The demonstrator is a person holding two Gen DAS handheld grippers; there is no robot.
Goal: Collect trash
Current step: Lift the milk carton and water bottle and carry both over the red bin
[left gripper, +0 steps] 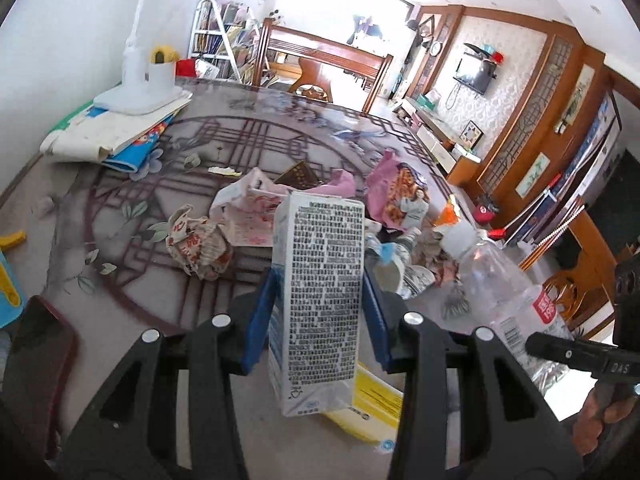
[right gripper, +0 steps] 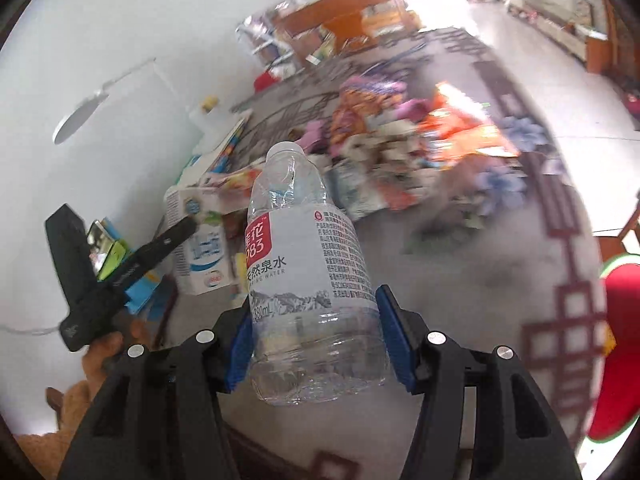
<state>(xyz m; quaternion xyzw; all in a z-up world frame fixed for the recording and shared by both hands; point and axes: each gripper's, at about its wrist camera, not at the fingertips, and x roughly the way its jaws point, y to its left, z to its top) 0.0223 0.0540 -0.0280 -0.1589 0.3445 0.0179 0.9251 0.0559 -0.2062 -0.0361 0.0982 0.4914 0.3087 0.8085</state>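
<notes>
In the left wrist view my left gripper (left gripper: 320,280) is shut on a white milk carton (left gripper: 320,304) printed with black text, its blue pads pressing both sides and lifting it off the table. My right gripper (right gripper: 316,304) is shut on the lower part of a clear, capless water bottle (right gripper: 308,256) with a red and white label. The bottle (left gripper: 500,280) and right gripper (left gripper: 576,350) also show at the left wrist view's right edge. The carton (right gripper: 204,256) appears left of the bottle. A pile of crumpled wrappers (left gripper: 400,204) lies beyond both on the table.
The table (left gripper: 120,280) has a patterned cover. A white lamp base (left gripper: 140,80) stands on stacked books (left gripper: 120,136) at the far left. A yellow box (left gripper: 376,404) lies under the carton, a crumpled paper ball (left gripper: 200,248) to the left. A wooden chair (left gripper: 320,56) stands behind.
</notes>
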